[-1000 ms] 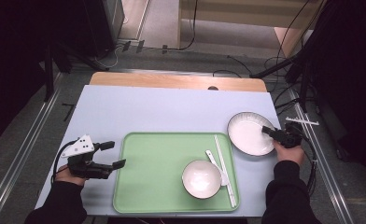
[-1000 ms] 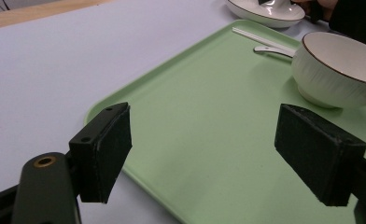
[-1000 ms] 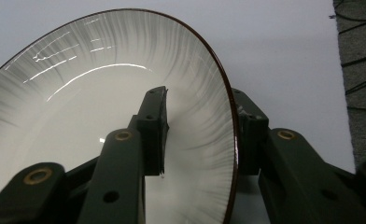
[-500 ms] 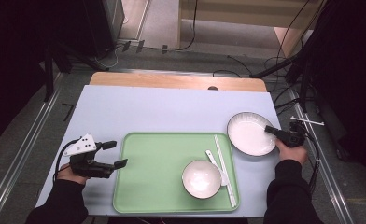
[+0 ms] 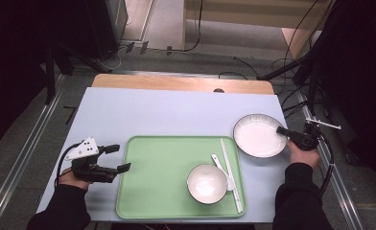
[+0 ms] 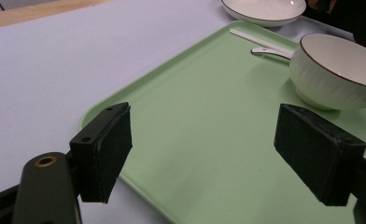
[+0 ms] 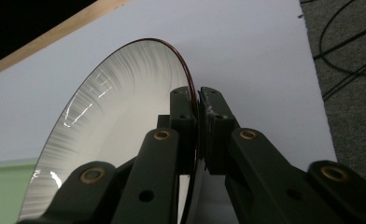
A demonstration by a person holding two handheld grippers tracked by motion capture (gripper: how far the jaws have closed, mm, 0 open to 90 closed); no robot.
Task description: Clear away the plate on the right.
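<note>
Having just been closing, the right gripper (image 5: 283,132) is now pinching the near right rim of the white plate (image 5: 259,135), which is sitting on the table (image 5: 167,115) beside the green tray (image 5: 162,187), while the left gripper (image 5: 119,158) is hovering spread wide at the tray's left edge.

A pale blue table (image 5: 176,112) fills the middle of the frame, with a bare wooden strip (image 5: 181,83) along its far edge. Grey carpet floor (image 5: 167,28) lies beyond, crossed by black cables (image 5: 198,28). Metal rails (image 5: 20,153) run down both sides, and both upper corners are dark.
</note>
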